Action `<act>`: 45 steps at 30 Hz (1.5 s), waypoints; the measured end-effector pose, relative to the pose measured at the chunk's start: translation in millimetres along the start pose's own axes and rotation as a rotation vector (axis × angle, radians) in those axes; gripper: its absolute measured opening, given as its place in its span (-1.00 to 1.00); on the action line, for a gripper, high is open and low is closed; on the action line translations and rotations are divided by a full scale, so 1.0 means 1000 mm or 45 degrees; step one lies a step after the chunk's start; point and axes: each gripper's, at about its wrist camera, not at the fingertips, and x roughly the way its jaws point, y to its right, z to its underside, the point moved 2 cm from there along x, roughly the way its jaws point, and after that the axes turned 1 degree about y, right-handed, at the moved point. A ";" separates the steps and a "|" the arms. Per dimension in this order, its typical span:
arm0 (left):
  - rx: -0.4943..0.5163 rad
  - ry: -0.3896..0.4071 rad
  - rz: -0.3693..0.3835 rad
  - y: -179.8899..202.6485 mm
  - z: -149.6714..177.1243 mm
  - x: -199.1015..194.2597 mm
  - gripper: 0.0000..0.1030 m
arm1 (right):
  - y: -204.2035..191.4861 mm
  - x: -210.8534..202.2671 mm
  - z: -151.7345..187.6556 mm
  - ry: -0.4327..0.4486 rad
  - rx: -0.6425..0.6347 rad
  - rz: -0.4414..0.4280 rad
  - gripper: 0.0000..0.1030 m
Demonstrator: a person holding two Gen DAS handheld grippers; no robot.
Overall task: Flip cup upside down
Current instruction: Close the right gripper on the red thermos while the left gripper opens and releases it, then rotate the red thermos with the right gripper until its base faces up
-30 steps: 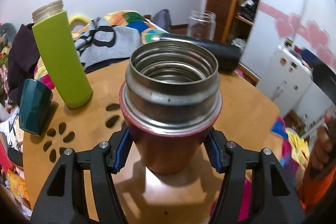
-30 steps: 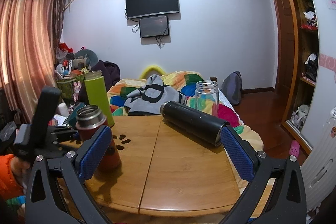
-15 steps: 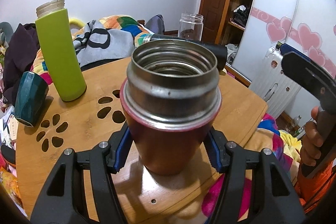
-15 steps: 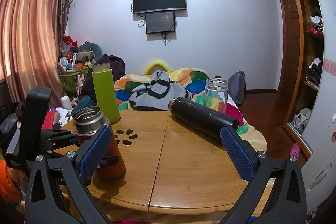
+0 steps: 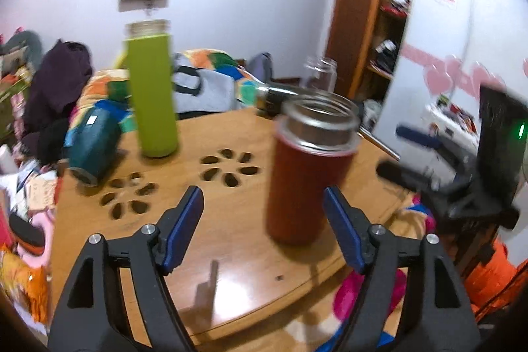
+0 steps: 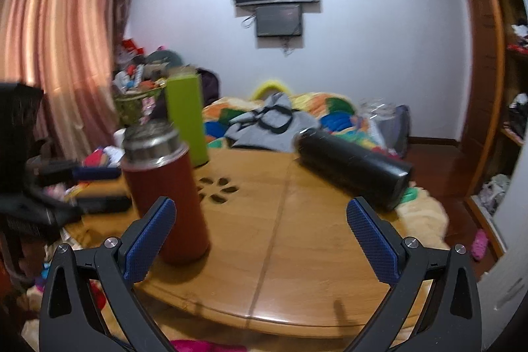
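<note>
A red cup [image 5: 305,174] with a steel open mouth stands upright near the edge of the round wooden table [image 5: 231,230]. My left gripper [image 5: 264,230] is open and empty; the cup stands just ahead of its right finger, apart from it. In the right wrist view the same cup [image 6: 166,193] stands at the left, right behind the left finger of my right gripper [image 6: 260,236], which is open and empty. The left gripper [image 6: 66,187] shows blurred at that view's left edge, and the right gripper [image 5: 462,174] shows at the left wrist view's right.
A tall green bottle [image 5: 151,91] stands at the back left, with a dark teal cup [image 5: 92,144] lying beside it. A black flask [image 6: 353,170] lies on its side at the back right, a clear glass jar [image 5: 320,75] behind it. A cluttered bed lies beyond the table.
My left gripper has opened, let go of the red cup and pulled back to the left. The cup now stands free on the table. The right gripper has moved closer to the cup.
</note>
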 end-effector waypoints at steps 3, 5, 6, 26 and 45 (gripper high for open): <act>-0.052 0.023 -0.070 -0.021 0.000 -0.006 0.45 | -0.011 0.016 0.008 -0.047 0.000 -0.115 1.00; -0.073 0.022 -0.111 -0.030 -0.002 -0.003 0.45 | -0.020 0.026 0.011 -0.076 -0.016 -0.157 1.00; -0.090 0.016 -0.122 -0.036 -0.003 0.001 0.43 | -0.024 0.031 0.012 -0.090 -0.029 -0.172 1.00; -0.160 -0.022 0.064 -0.038 -0.020 0.049 -0.47 | -0.045 0.054 0.020 -0.235 -0.138 -0.195 0.14; -0.224 -0.085 0.087 -0.047 -0.012 0.053 -0.48 | -0.055 0.068 0.006 -0.369 -0.328 -0.224 0.14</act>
